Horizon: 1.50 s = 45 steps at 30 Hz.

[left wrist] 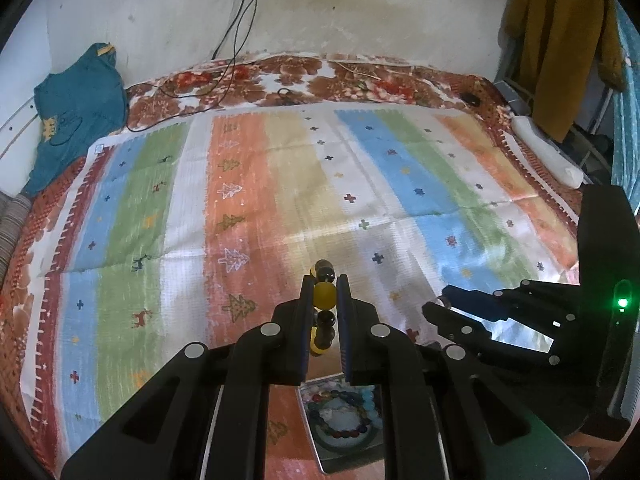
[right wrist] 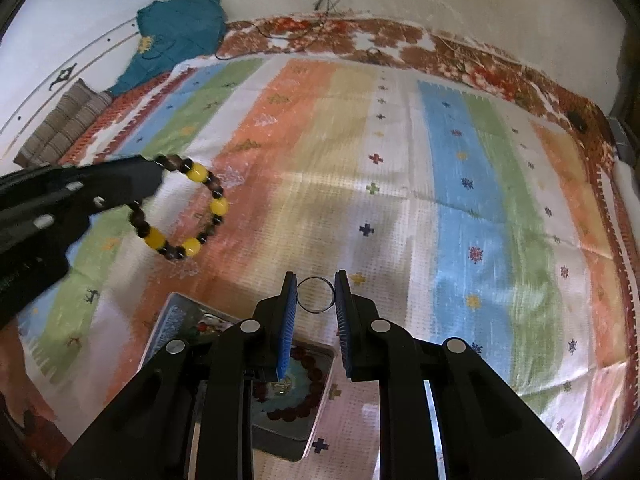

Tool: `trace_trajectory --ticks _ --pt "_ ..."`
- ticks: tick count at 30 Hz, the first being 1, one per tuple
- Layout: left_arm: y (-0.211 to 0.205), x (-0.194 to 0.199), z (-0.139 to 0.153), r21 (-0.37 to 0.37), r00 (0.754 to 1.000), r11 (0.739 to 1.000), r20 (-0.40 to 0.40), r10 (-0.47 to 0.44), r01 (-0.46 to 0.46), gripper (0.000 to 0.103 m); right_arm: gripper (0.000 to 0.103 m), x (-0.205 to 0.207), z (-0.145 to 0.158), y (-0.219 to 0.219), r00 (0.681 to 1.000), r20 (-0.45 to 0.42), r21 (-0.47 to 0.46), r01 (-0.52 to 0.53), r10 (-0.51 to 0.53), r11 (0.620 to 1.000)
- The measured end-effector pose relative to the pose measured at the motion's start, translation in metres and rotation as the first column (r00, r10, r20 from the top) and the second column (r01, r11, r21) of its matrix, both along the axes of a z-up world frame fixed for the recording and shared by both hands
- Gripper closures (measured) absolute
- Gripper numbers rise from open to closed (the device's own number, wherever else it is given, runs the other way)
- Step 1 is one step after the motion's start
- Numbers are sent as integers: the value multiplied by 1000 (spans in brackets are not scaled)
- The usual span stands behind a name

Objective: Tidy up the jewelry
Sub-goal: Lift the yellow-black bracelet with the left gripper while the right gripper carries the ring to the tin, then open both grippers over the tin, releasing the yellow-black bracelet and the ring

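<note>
The shallow metal tray (left wrist: 320, 432) of loose beaded jewelry is mostly covered by the black gripper arms in both wrist views, so only a slice of its contents shows, and what's in there is too blurry to sort out. The bracelet of yellow and dark brown beads (right wrist: 188, 208) has part of its loop tucked behind the left gripper (right wrist: 150, 182) in the right view; in the left view it's seen edge-on, so only a few beads show. The thin dark ring (right wrist: 316, 295) looks like plain wire, hard to say. The mustard-yellow garment (left wrist: 560, 40) gets clipped by the frame's top edge.
</note>
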<state>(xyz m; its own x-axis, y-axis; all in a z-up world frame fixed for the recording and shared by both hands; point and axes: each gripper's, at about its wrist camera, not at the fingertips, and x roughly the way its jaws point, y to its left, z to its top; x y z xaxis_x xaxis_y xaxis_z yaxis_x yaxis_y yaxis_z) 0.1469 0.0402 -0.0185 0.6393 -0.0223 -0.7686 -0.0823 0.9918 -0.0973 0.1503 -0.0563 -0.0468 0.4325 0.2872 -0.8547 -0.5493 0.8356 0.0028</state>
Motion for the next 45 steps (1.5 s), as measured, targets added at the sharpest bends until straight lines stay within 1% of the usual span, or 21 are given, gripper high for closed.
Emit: trace_trajectory --ticks 5,11,14,20,25,32,33,34,35,36,39,41,43,45 --pt "-7 -11 6 2 1000 1000 17 -15 15 92 83 -10 6 0 1000 18 18 -20 20 1000" --pt "-15 -28 19 -14 998 999 56 -29 30 92 83 -23 11 -2 999 30 33 -40 39 999" --pt "-19 -37 24 -15 997 999 72 -35 36 92 83 -30 16 -7 999 28 65 -45 43 997" --pt "-21 -50 28 -35 996 998 79 -41 44 92 83 -46 22 -10 996 64 82 -70 65 994" --pt "-24 -64 30 -55 996 998 86 -36 41 92 83 -54 23 -15 996 55 98 -76 71 992" --pt "-27 -76 31 -57 995 998 95 -30 35 92 83 -65 28 -19 994 82 122 -89 79 989" --pt "-27 -76 30 -63 996 997 89 -31 37 92 82 -66 28 -20 994 79 125 -90 80 988" --pt "-27 -75 29 -66 996 997 77 -33 38 92 77 -66 28 -20 994 75 124 -91 82 988" --pt "-27 -75 27 -63 998 998 65 -27 31 92 72 -67 28 -22 994 74 125 -90 81 988" --pt "-26 -74 26 -60 998 998 54 -14 17 92 63 -67 29 -23 994 74 127 -87 78 988" --pt "-23 -77 26 -60 999 998 55 2 2 91 62 -70 31 -28 994 82 124 -76 67 989" --pt "-21 -82 27 -59 998 998 58 12 -9 81 59 -71 33 -31 994 91 119 -69 59 990" --pt "-20 -88 28 -65 998 998 64 17 -13 77 55 -74 36 -36 994 98 124 -65 53 990" --pt "-20 -94 29 -65 997 998 69 19 -14 75 54 -77 38 -40 994 100 133 -64 51 989"
